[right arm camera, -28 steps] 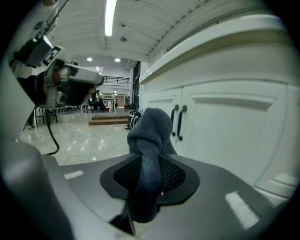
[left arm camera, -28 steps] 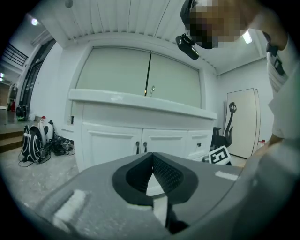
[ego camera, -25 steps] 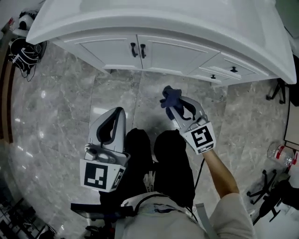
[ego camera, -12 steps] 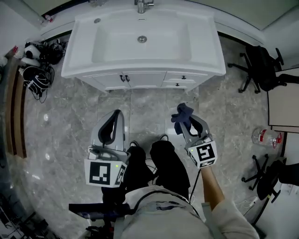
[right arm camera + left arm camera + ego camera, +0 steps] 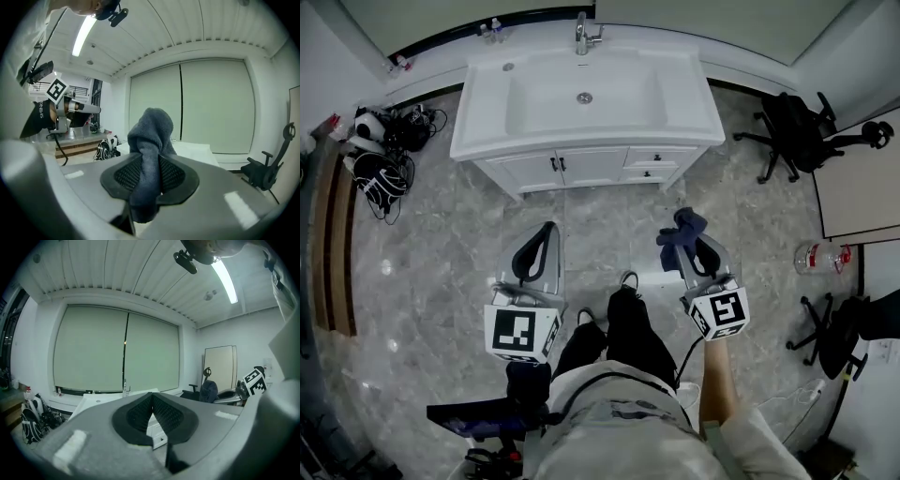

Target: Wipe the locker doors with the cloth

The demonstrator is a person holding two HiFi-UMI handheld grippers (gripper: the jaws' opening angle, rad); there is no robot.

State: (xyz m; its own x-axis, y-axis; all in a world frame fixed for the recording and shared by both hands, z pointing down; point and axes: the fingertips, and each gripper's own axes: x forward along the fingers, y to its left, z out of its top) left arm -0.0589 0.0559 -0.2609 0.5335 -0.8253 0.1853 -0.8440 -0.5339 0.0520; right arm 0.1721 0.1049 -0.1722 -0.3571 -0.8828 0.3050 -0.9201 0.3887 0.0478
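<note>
Over the grey floor (image 5: 441,244), well back from the sink cabinet (image 5: 581,167), the left gripper (image 5: 546,227) is squeezed tight on nothing, and the right gripper (image 5: 686,251), just closing a bit more, pinches the blue cloth (image 5: 682,225).

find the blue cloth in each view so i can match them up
Head view: cloth right of centre, held in the right gripper, whose fingers just closed slightly further on it.
Left gripper view: small dark bundle low at right.
Right gripper view: dead centre, pinched between the fingers.
Shared landmark: the white sink vanity.
</note>
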